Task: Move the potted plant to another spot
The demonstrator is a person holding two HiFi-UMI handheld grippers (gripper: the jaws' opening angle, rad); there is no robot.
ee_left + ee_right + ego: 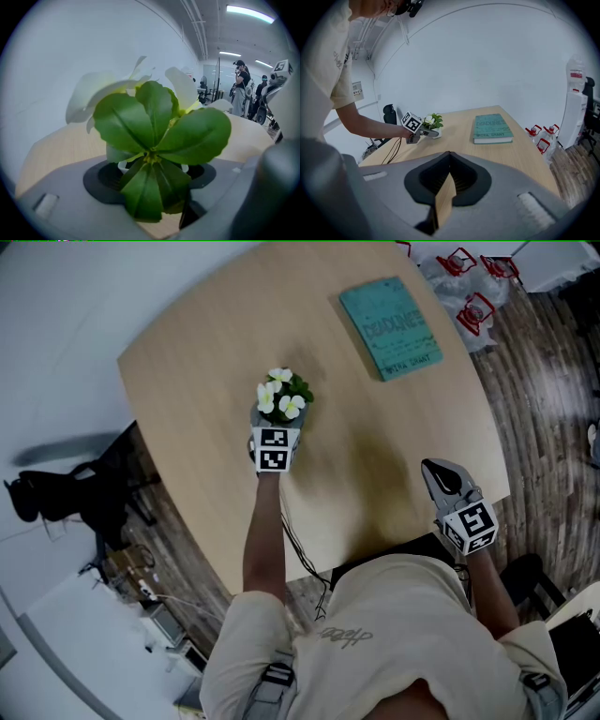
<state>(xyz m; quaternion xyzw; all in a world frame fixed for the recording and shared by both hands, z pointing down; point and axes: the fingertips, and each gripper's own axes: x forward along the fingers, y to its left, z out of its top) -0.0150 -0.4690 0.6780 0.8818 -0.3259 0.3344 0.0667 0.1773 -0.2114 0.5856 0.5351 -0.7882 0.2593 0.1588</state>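
The pale wooden counter (187, 381) with rounded corners carries only two things. A teal hardback book (391, 327) lies flat toward the far right corner, well apart from the rest.

The left gripper (274, 432), grey with a black-and-white marker cube, reaches in from the near left edge. Its jaws are clamped on either side of the white pot of the small potted plant with green leaves and white flowers (283, 395). The leaves fill the left gripper view, with the pot's rim showing between the dark pads. The plant stands upright in the left half of the counter, inward from that edge, and seems to rest on the wood, though a slight lift cannot be ruled out.

The right gripper (439, 476) hangs over the near right edge, its jaws closed together on nothing.

By my reading the grasp is made, but the carry and the set-down at a new spot are still to come.
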